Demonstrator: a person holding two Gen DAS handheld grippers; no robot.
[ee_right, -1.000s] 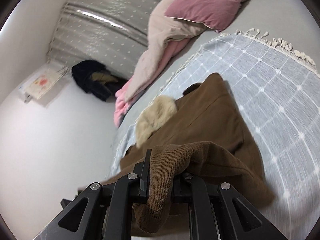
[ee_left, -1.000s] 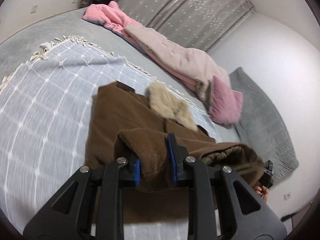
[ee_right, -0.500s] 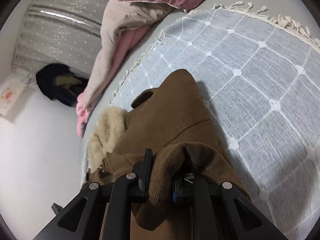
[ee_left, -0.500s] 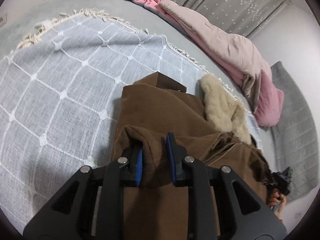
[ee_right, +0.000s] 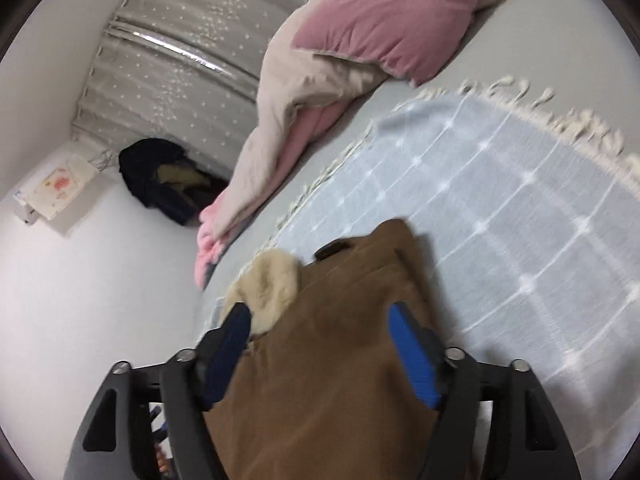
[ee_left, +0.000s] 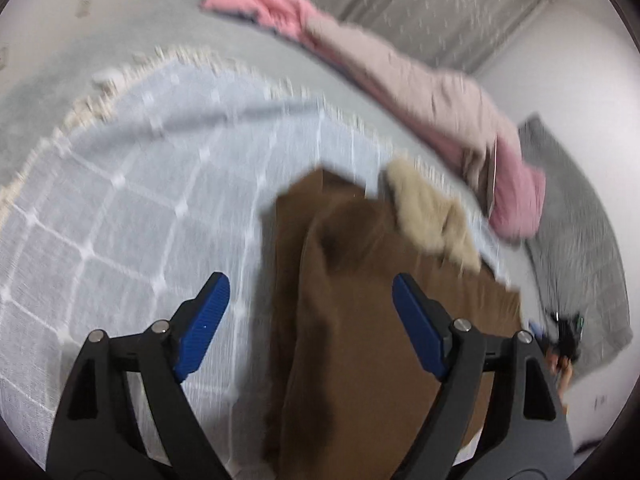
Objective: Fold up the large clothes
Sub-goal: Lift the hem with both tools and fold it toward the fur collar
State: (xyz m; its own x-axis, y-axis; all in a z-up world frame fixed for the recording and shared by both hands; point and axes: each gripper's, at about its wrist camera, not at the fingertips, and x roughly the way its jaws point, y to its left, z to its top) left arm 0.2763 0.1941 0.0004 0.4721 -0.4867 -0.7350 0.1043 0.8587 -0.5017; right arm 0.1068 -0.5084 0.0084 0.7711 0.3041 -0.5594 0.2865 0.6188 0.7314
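A brown coat [ee_left: 360,320] with a cream fur collar [ee_left: 432,216] lies folded on a light blue checked blanket [ee_left: 140,200]. My left gripper [ee_left: 310,292] is open and empty, its blue pads spread above the coat's folded edge. In the right wrist view the same coat [ee_right: 332,360] and fur collar [ee_right: 268,284] lie on the blanket [ee_right: 500,208]. My right gripper [ee_right: 320,320] is open and empty, its pads spread over the coat. The left view is blurred by motion.
A pink and beige duvet [ee_left: 420,92] lies along the far side of the grey bed [ee_left: 60,72]; it also shows in the right wrist view [ee_right: 312,80] with a pink pillow [ee_right: 400,20]. A dark clothes pile [ee_right: 168,180] sits by the curtain [ee_right: 180,60]. White walls surround the bed.
Both grippers were shut on folds of the brown coat. Both have opened and let go, and the coat now lies flat on the blanket. Both grippers have drawn back a little.
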